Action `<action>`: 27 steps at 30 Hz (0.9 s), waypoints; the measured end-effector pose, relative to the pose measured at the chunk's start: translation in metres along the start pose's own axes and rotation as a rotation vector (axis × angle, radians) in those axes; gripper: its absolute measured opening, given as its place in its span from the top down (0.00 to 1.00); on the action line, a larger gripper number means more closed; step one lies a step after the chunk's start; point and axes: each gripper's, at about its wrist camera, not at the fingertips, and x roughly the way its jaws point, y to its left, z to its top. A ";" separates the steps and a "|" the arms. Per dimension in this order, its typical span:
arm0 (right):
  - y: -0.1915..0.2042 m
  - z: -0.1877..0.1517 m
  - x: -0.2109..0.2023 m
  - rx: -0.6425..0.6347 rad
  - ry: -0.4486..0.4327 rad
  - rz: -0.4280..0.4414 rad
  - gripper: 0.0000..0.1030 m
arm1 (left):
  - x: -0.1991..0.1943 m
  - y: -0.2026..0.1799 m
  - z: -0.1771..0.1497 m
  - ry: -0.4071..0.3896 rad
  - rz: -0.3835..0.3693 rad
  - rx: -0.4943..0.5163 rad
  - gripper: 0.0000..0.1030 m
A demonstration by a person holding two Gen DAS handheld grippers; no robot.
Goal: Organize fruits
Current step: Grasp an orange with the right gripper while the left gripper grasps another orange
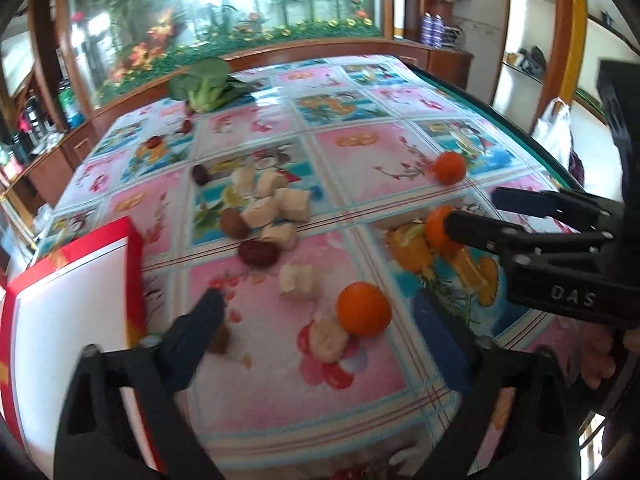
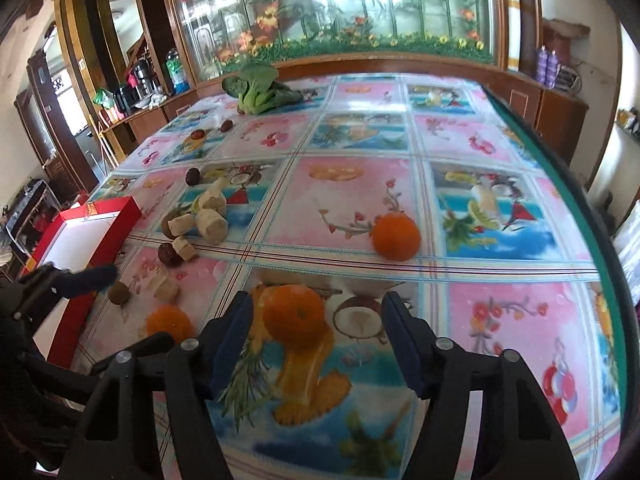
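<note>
- Table (image 2: 360,184), covered with a glossy plastic cloth printed in pink and blue fruit-and-flower squares; it carries everything listed below.
- Red-walled, white-floored cardboard box (image 1: 72,320), at the table's left edge, just beside the left hand-held gripper.
- Left hand-held gripper (image 1: 320,312), black with blue pads, jaws spread wide and grasping nothing; one small round orange fruit (image 1: 363,309) and a pale cut piece (image 1: 328,340) lie on the cloth between its fingers, touching neither pad. A small brown fruit (image 1: 220,338) sits against the left finger (image 1: 200,320).
- Right hand-held gripper (image 2: 318,320), same build, jaws partly apart and released; a second orange fruit (image 2: 294,316) lies between its fingers, nearer the left pad, with a visible gap to the right pad.
- Leafy green vegetable (image 2: 256,88), at the far side of the table, well apart from both grippers.
- Third orange fruit (image 2: 396,236), alone on a pink square beyond the right gripper.
- Heap of pale beige cut chunks (image 1: 276,204), mid-table, with dark red-brown dates (image 1: 258,253) touching its near side.
</note>
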 end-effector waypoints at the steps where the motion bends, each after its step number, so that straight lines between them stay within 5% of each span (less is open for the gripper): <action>1: -0.001 0.001 0.004 0.008 0.014 0.011 0.43 | 0.003 -0.001 0.001 0.011 -0.014 0.005 0.20; 11: 0.000 0.000 0.019 0.023 0.077 0.105 0.58 | 0.016 0.000 0.001 0.029 -0.072 0.037 0.38; 14: 0.006 0.000 0.021 -0.001 0.079 0.117 0.65 | 0.016 -0.001 0.001 0.023 -0.076 0.049 0.38; 22: -0.001 0.001 0.023 0.038 0.074 0.159 0.66 | 0.026 -0.003 -0.004 0.093 -0.123 0.055 0.39; 27: -0.001 0.002 0.023 0.043 0.073 0.168 0.66 | 0.025 -0.009 -0.003 0.087 -0.142 0.058 0.58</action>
